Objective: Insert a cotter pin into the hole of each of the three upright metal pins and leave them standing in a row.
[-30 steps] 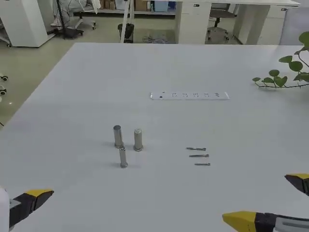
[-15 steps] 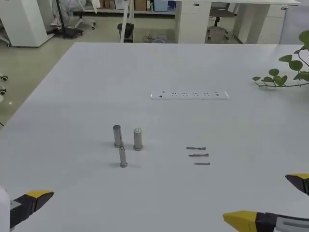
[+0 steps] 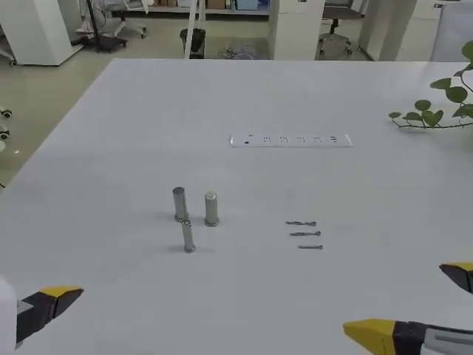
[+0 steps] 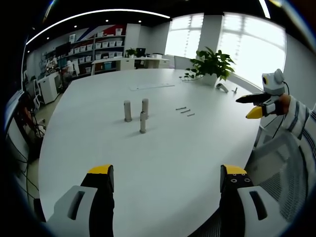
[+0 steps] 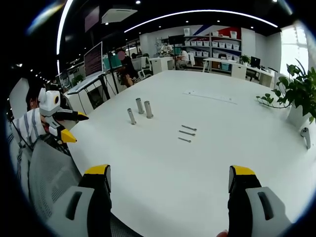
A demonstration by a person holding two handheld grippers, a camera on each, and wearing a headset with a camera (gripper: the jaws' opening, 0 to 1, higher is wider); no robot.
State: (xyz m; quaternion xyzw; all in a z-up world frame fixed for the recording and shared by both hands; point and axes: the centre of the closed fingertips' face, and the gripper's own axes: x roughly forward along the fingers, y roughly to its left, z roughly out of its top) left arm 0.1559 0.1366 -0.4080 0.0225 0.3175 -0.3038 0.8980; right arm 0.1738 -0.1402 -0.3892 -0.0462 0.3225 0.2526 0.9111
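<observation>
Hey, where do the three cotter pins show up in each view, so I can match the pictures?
Head view: cotter pins right of centre, lying one behind another, to the right of the metal pins.
Left gripper view: cotter pins in the upper middle, right of the metal pins.
Right gripper view: cotter pins near centre, lower right of the metal pins.
Shared landmark: the cluster of three metal pins, with the power strip beyond.
</observation>
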